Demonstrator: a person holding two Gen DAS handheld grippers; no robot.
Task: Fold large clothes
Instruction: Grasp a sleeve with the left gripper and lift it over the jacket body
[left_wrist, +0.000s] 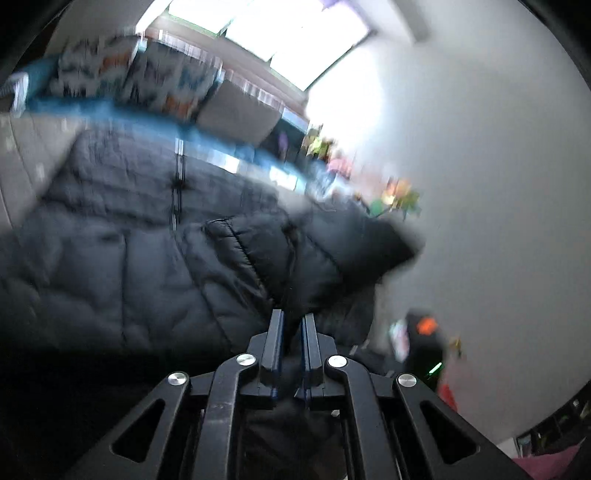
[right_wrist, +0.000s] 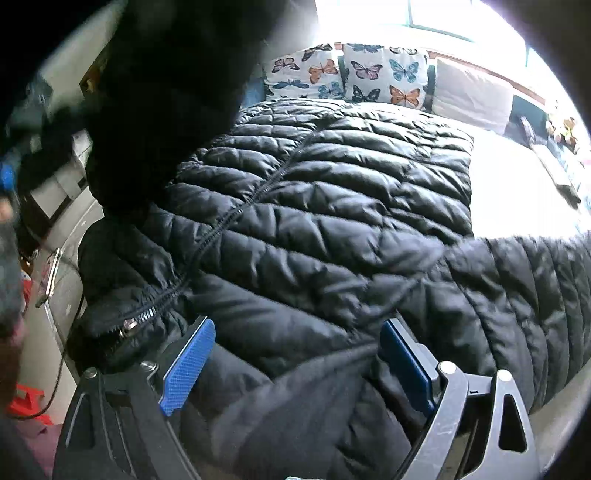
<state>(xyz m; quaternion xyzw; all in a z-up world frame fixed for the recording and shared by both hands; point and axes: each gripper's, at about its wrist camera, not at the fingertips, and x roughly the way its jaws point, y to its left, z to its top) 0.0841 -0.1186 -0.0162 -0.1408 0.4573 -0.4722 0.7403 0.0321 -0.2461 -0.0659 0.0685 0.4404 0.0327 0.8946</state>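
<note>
A black quilted puffer jacket (right_wrist: 332, 192) lies spread on a bed, zipper (right_wrist: 236, 214) up and running diagonally. My left gripper (left_wrist: 293, 321) is shut on a fold of the jacket's black fabric (left_wrist: 280, 251), which is lifted above the rest of the jacket (left_wrist: 110, 258); this view is blurred by motion. My right gripper (right_wrist: 297, 325) stands wide open low over the near part of the jacket, its blue pads (right_wrist: 192, 365) on either side of the fabric without pressing it. A dark, blurred piece of fabric (right_wrist: 166, 92) hangs across the upper left of the right wrist view.
Butterfly-print pillows (right_wrist: 351, 74) and a plain pillow (right_wrist: 472, 92) stand at the head of the bed. Bare pale bedsheet (right_wrist: 517, 192) lies right of the jacket. A grey wall (left_wrist: 480, 184) fills the right of the left wrist view. Cabinets, cables and red items (right_wrist: 26, 402) sit at the left.
</note>
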